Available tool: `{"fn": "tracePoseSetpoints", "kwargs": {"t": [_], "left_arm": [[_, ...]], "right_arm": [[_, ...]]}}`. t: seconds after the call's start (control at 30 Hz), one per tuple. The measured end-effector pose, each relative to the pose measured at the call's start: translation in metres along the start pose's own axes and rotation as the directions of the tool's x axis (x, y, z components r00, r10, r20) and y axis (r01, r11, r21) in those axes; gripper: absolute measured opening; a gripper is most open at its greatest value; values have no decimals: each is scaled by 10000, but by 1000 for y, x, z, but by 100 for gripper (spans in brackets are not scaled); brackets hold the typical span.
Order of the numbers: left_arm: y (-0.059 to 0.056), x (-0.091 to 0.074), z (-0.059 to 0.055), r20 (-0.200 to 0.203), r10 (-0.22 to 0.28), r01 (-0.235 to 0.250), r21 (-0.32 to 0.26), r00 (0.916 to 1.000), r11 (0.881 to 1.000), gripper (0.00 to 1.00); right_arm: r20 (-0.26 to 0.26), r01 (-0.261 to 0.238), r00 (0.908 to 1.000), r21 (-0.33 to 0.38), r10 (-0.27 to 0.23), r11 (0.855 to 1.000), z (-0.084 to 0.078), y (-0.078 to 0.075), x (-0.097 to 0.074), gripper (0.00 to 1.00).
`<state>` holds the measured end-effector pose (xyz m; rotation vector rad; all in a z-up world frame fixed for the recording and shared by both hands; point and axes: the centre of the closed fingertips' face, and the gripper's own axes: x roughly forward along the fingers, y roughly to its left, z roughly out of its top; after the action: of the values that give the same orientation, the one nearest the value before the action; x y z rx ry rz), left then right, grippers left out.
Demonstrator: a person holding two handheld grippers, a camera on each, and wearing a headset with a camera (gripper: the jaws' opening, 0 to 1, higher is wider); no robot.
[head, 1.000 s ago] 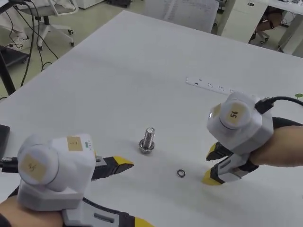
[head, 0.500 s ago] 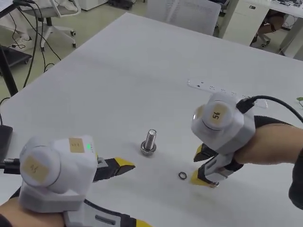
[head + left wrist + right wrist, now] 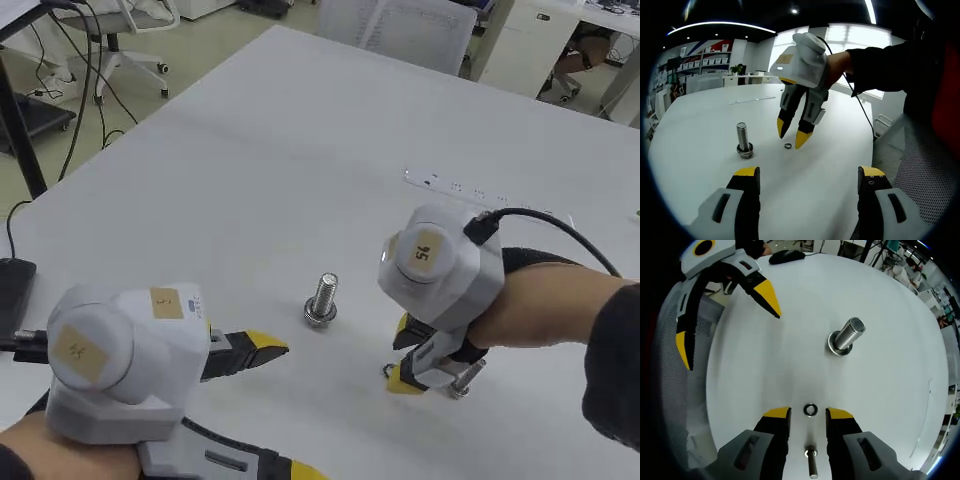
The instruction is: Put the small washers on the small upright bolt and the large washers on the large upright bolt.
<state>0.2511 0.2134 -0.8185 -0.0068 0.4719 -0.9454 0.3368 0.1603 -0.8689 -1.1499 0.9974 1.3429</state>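
Note:
A large upright bolt [image 3: 321, 300] [image 3: 743, 140] [image 3: 847, 335] stands mid-table with washers around its base. To its right a small washer [image 3: 810, 409] [image 3: 788, 145] lies flat on the white table [image 3: 250, 160]. My right gripper [image 3: 402, 354] [image 3: 791, 136] [image 3: 808, 415] is open, pointing down, with its yellow tips on either side of that washer, not touching it. A small bolt [image 3: 811, 460] [image 3: 463, 378] sits under the right gripper, further back between its fingers. My left gripper [image 3: 285, 410] [image 3: 809, 175] hovers open and empty at the near left, pointing at the bolt.
A thin ruler-like strip [image 3: 470, 188] lies on the table beyond the right gripper. Office chairs and cables stand off the table's far and left edges. A dark flat object [image 3: 12, 285] sits at the left edge.
My right gripper has moved left and down to the small washer, which now lies between its tips. The left gripper has barely moved. The head camera has shifted a little.

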Motion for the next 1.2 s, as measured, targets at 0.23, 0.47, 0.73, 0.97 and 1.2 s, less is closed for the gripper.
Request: {"fn": "tracePoseSetpoints", "kwargs": {"t": [0.23, 0.47, 0.73, 0.97, 1.2], "left_arm": [[1, 0, 1, 35, 33, -33, -32, 10000, 10000, 80], [2, -1, 2, 75, 61, -60, -65, 10000, 10000, 80], [3, -1, 2, 99, 77, -77, -86, 9999, 9999, 80], [2, -1, 1, 94, 64, -63, -83, 9999, 9999, 80], [1, -1, -1, 68, 46, -45, -79, 10000, 10000, 80]], "right_arm": [[-153, -32, 9999, -92, 31, 10000, -2, -1, 4, 27], [-244, -60, 9997, -150, 56, 9999, -4, -1, 7, 25], [-258, -136, 9996, -167, 132, 9998, -5, 0, 8, 22], [-224, -264, 9994, 2, 264, 9997, -5, 2, 9, 21], [-308, -240, 9992, -55, 238, 9997, -9, 1, 9, 18]]}}
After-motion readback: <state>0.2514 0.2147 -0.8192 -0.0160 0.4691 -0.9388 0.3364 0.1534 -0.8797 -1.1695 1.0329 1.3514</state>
